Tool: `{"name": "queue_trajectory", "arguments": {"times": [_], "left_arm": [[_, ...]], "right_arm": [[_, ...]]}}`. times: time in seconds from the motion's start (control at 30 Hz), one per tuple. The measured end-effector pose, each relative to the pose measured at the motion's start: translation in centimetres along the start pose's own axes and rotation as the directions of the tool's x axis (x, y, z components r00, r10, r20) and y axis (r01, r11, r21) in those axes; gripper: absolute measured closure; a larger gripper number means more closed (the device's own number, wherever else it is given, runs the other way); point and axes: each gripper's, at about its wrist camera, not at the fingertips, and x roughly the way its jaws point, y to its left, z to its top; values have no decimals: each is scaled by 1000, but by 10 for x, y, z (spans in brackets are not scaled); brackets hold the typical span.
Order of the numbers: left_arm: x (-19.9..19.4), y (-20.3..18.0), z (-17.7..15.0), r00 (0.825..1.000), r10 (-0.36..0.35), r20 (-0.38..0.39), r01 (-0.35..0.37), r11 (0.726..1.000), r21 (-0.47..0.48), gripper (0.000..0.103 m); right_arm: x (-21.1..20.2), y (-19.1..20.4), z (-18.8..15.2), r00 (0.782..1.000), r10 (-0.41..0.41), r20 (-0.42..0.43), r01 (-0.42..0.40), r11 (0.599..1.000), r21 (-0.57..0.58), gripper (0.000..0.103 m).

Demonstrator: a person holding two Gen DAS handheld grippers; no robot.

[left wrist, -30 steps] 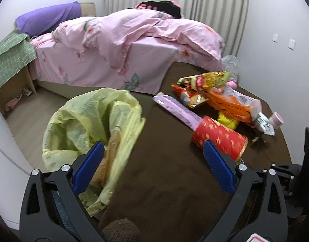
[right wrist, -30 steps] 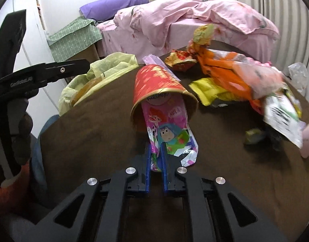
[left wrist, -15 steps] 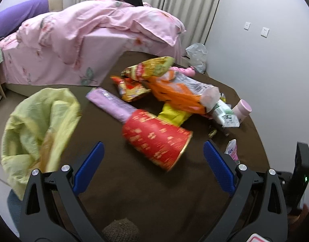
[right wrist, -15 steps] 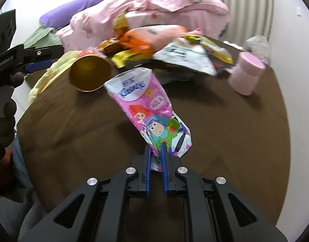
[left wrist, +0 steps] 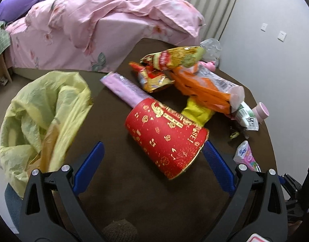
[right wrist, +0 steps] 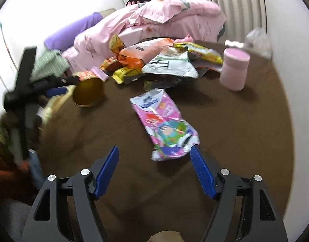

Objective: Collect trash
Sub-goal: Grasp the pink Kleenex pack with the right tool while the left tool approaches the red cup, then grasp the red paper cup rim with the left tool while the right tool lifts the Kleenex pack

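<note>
A red paper cup (left wrist: 166, 135) lies on its side on the brown table (left wrist: 134, 201). My left gripper (left wrist: 153, 144) is open around its wide end, the rim close to the right finger, no pad pressing. A pale yellow trash bag (left wrist: 43, 111) hangs open at the table's left edge. In the right wrist view my right gripper (right wrist: 154, 148) has its jaws opening. A pink cartoon wrapper (right wrist: 164, 125) lies flat on the table, its near end between the fingertips and free of the pads. The cup's gold mouth (right wrist: 88, 92) shows farther left.
A heap of snack wrappers (left wrist: 194, 80) covers the far side of the table, with a purple packet (left wrist: 124, 86) beside it. A pink tub (right wrist: 235, 68) stands at the right. A pink bed (left wrist: 94, 20) runs behind the table.
My right gripper has opened and the pink wrapper now lies on the table. My left gripper swung from the yellow bag toward the red cup and came closer to it.
</note>
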Motion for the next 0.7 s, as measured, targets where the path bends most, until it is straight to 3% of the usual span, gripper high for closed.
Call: {"name": "queue_trajectory", "arguments": {"times": [0.17,0.37,0.43,0.53,0.7], "left_arm": [[13,11,2,994,-92,-66,86,993,-83,8],[39,3,19,991,-109,-74,97,983,-157,12],[43,6,22,989,-125,-76,107,971,-212,21],[43,10,22,990,-126,-67,105,962,-252,31],[26,7,13,992,-120,-38,112,980,-162,64]], "right_arm": [[-1,1,-3,999,-37,12,37,999,-3,33],[2,7,-6,988,-157,8,157,986,-58,33],[-1,10,-7,976,-214,30,216,973,-87,33],[-4,8,-7,979,-200,48,203,976,-81,33],[-7,4,-5,989,-134,69,138,989,-48,33]]}}
